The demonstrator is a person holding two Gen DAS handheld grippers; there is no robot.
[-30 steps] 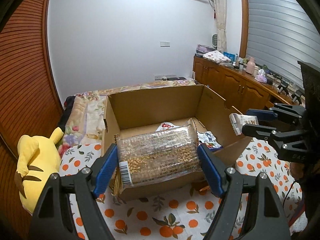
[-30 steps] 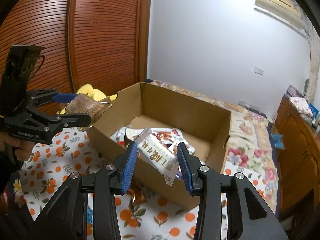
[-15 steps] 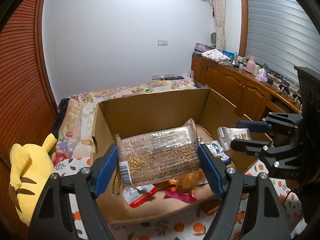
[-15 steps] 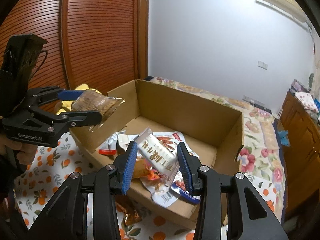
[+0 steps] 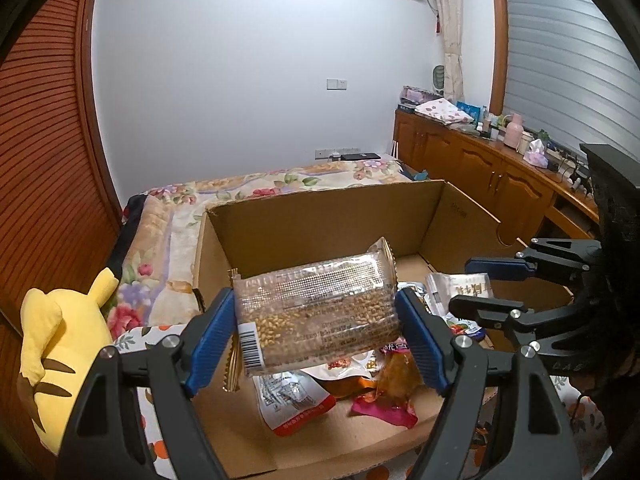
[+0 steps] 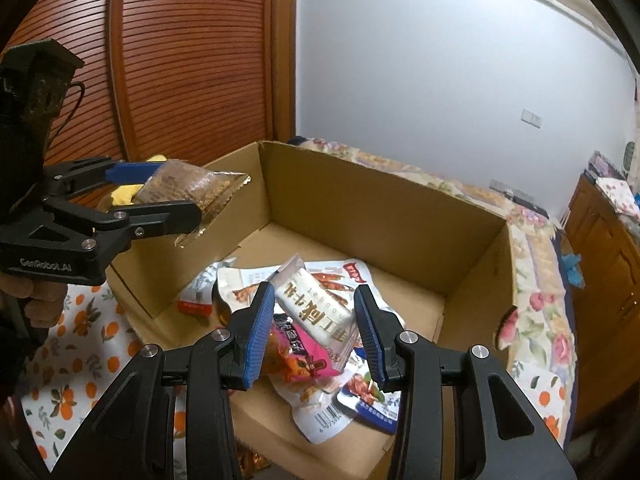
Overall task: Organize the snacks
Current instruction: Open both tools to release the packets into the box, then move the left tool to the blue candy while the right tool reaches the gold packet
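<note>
An open cardboard box [image 5: 320, 216] stands on a bed and holds several snack packets. My left gripper [image 5: 316, 320] is shut on a clear packet of brown grain snacks [image 5: 316, 312], held above the box's near left part; it also shows in the right wrist view [image 6: 160, 196], packet [image 6: 188, 184] over the left wall. My right gripper [image 6: 314, 324] is shut on a white nougat packet [image 6: 316, 308] above the snack pile; in the left wrist view it [image 5: 472, 284] holds that packet [image 5: 460, 292] at the right.
A pink snack packet [image 6: 300, 356] and red-and-white packets [image 5: 296, 404] lie in the box [image 6: 384, 208]. A yellow plush toy [image 5: 60, 344] sits left of the box. An orange-print cloth [image 6: 92, 332] covers the bed. Wooden cabinets [image 5: 480, 168] line the right wall.
Both grippers have moved forward and over the box with their packets still held. The box interior and the snack pile now lie directly below them.
</note>
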